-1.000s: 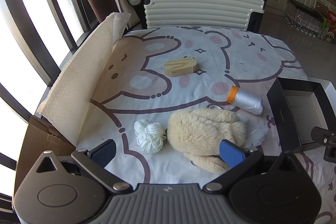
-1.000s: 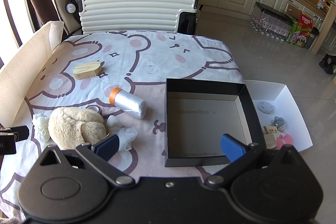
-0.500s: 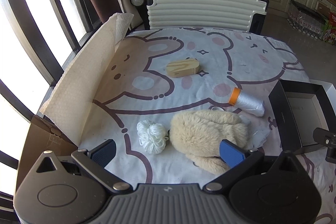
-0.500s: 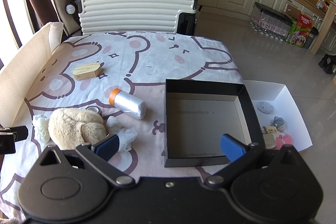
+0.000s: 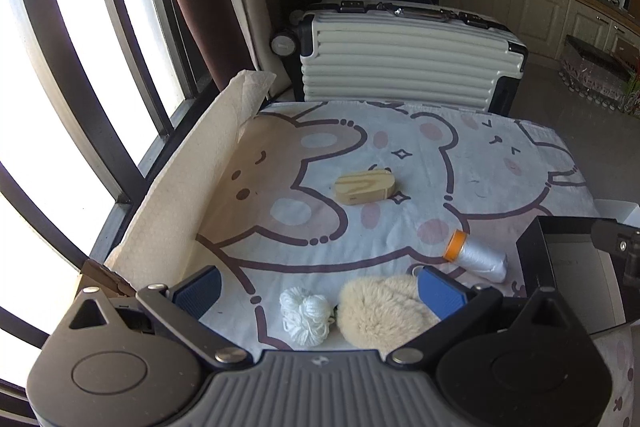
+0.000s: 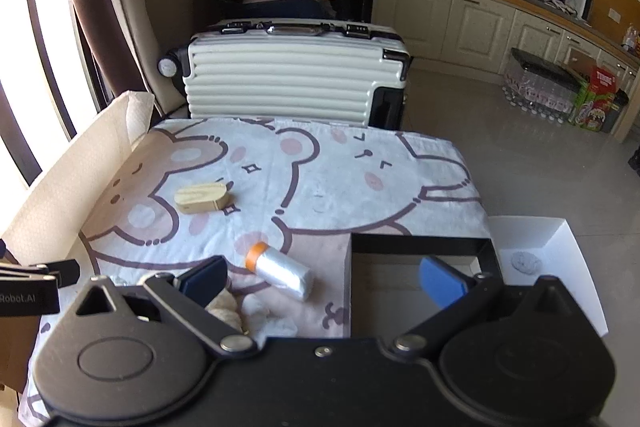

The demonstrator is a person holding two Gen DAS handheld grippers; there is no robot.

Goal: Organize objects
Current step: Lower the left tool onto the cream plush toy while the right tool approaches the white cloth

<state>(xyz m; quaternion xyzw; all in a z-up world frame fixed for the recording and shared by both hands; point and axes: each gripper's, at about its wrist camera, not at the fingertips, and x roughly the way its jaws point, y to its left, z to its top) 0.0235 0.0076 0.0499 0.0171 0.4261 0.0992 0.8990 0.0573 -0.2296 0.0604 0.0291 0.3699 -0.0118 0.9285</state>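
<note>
Both grippers hang over the near edge of the bear-print cloth (image 5: 440, 155) with their blue pads spread wide and nothing held: the left gripper (image 5: 320, 291) above the white yarn (image 5: 306, 315) and the fluffy toy (image 5: 380, 307), which lie touching, the right gripper (image 6: 322, 279) above the near wall of the black box (image 6: 420, 247). The wooden block (image 5: 365, 187) sits alone mid-cloth, and the orange-capped roll (image 6: 280, 269) lies on its side between toy and box, with a white tray (image 6: 560, 239) just beyond the box.
</note>
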